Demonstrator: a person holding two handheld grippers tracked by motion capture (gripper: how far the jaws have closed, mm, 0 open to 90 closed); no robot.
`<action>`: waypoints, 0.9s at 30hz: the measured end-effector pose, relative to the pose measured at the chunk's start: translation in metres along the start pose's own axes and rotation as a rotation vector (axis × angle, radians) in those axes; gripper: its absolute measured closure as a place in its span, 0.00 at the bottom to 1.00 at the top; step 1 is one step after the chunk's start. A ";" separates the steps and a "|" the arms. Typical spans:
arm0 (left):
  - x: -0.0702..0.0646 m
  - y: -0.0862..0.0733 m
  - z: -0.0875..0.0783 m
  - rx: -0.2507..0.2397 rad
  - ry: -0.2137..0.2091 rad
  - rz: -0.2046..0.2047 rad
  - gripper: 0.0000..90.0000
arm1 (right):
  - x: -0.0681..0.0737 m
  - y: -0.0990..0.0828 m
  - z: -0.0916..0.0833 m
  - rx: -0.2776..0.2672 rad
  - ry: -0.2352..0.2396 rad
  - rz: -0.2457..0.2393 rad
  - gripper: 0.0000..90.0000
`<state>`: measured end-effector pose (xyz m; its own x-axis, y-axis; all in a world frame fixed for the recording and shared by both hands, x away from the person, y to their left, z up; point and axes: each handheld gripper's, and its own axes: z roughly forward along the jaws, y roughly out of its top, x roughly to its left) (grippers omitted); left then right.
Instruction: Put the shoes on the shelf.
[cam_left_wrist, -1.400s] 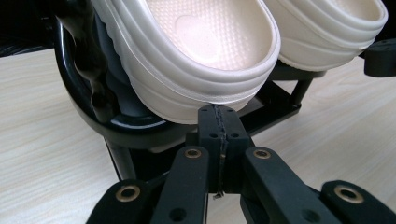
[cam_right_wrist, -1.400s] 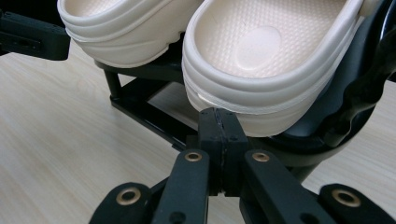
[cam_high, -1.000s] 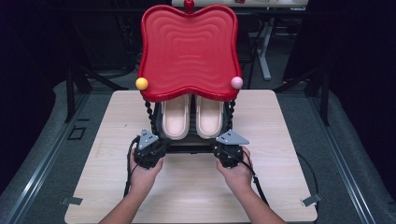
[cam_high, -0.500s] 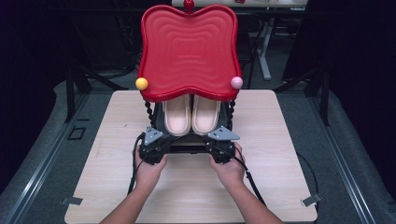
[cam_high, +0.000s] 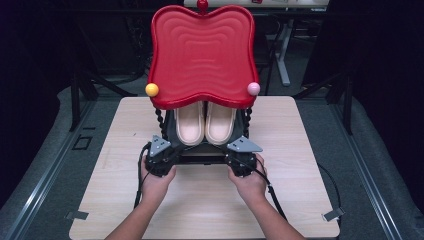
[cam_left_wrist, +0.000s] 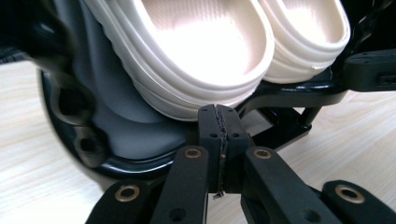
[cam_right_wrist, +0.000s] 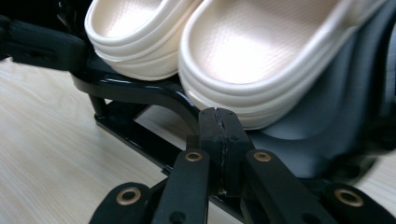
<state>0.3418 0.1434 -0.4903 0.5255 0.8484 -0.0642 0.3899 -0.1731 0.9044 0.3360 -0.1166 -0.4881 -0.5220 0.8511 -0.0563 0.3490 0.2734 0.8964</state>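
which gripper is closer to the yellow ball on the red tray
Left. The left gripper sits below the yellow ball, on its side of the rack; the right gripper is across, under the pink ball.

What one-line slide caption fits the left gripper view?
Left gripper, fingers pressed together, just below the heel of a cream slipper resting on a black rack.

The red tray (cam_high: 202, 55) hides the front halves of both slippers (cam_high: 206, 122) in the high view; the rack's black base (cam_left_wrist: 70, 116) blurs in the left gripper view
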 end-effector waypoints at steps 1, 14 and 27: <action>0.002 0.001 -0.002 -0.006 0.011 0.001 1.00 | -0.001 0.000 -0.003 -0.003 -0.007 -0.003 1.00; 0.015 0.011 0.007 -0.037 0.106 -0.020 1.00 | -0.019 0.005 0.003 -0.026 -0.115 0.050 1.00; 0.015 0.013 0.014 -0.029 0.118 -0.020 1.00 | -0.021 0.012 0.011 -0.047 -0.152 0.080 1.00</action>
<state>0.3655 0.1462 -0.4855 0.4243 0.9049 -0.0337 0.3768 -0.1426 0.9153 0.3596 -0.1264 -0.4811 -0.3692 0.9282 -0.0463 0.3462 0.1836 0.9200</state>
